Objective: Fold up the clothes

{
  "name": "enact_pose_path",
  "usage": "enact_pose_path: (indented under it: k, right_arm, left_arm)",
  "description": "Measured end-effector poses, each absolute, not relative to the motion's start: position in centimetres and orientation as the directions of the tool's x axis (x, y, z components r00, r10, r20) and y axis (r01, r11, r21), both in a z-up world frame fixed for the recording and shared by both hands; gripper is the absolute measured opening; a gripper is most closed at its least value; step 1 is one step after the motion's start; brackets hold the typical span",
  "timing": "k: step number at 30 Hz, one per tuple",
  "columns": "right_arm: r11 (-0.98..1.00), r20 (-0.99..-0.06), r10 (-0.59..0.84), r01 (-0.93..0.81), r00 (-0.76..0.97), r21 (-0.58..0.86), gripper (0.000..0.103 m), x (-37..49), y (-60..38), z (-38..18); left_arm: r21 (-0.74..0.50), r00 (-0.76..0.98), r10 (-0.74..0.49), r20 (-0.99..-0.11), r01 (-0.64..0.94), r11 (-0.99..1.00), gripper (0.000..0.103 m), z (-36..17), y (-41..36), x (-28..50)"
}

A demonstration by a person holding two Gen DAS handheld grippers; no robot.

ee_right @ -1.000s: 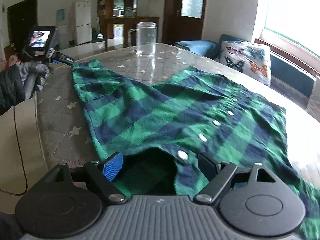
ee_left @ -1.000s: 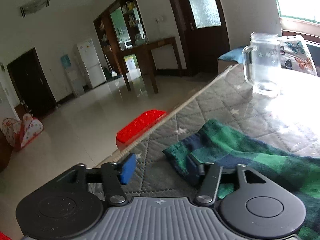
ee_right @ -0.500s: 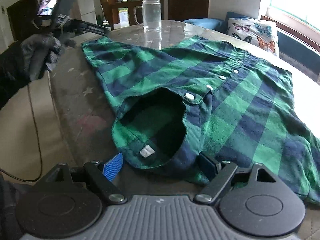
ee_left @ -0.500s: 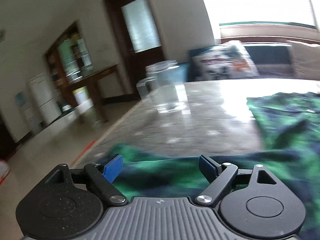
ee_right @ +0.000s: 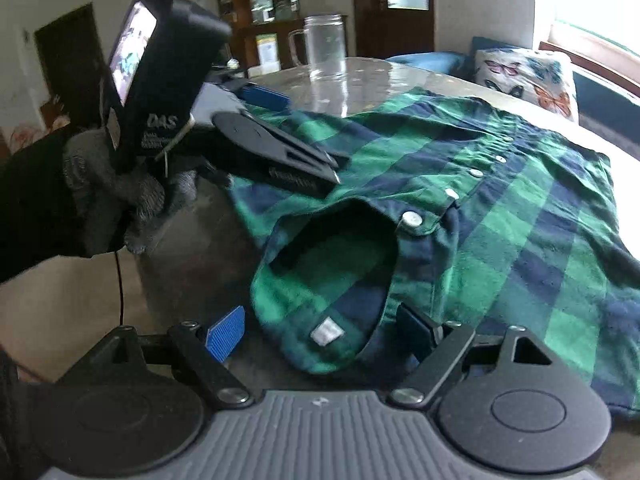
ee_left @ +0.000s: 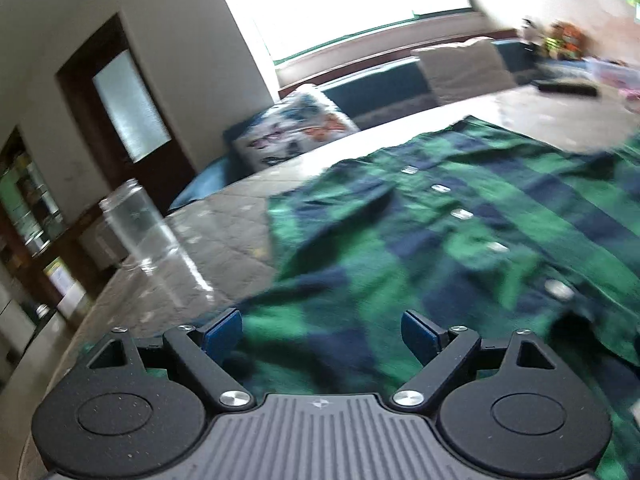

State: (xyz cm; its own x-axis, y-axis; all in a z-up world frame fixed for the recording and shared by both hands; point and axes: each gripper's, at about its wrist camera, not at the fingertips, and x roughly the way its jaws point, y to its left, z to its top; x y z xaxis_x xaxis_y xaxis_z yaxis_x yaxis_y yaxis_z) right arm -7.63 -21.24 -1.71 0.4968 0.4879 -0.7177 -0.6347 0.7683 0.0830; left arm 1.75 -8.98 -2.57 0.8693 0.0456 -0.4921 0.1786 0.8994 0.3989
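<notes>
A green and navy checked shirt [ee_right: 500, 216] lies spread front up on the table, buttoned, with its collar [ee_right: 332, 280] towards my right gripper. My right gripper [ee_right: 320, 330] is open, its fingers on either side of the collar's near edge. My left gripper [ee_left: 320, 332] is open and empty just above the shirt [ee_left: 440, 248] at its shoulder side. In the right wrist view the left gripper [ee_right: 280, 128] hovers over the shirt's left part, held by a gloved hand [ee_right: 120, 196].
A clear glass mug [ee_right: 324, 46] stands at the far side of the quilted table top [ee_left: 224, 236]; it also shows in the left wrist view [ee_left: 140, 224]. A butterfly cushion [ee_right: 528, 76] and a sofa lie beyond the table's right edge.
My left gripper has swung from the table's corner over onto the shirt. My right gripper has drawn back from the collar, which now lies between its fingers. Both stayed open.
</notes>
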Motion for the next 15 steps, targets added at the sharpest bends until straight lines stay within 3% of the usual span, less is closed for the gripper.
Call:
enact_pose_path:
  k: [9, 15]
  right_arm:
    - [0.798, -0.69, 0.492, -0.591, 0.531, 0.115, 0.085, -6.9, -22.7, -1.0]
    - [0.804, -0.685, 0.476, -0.588, 0.551, 0.086, 0.085, -7.6, -23.3, -0.7]
  left_arm:
    - [0.49, 0.899, -0.024, -0.436, 0.26, 0.832, 0.089, -4.5, -12.1, -1.5]
    - [0.444, 0.891, -0.075, -0.447, 0.294, 0.846, 0.089, -3.1, -11.4, -1.5]
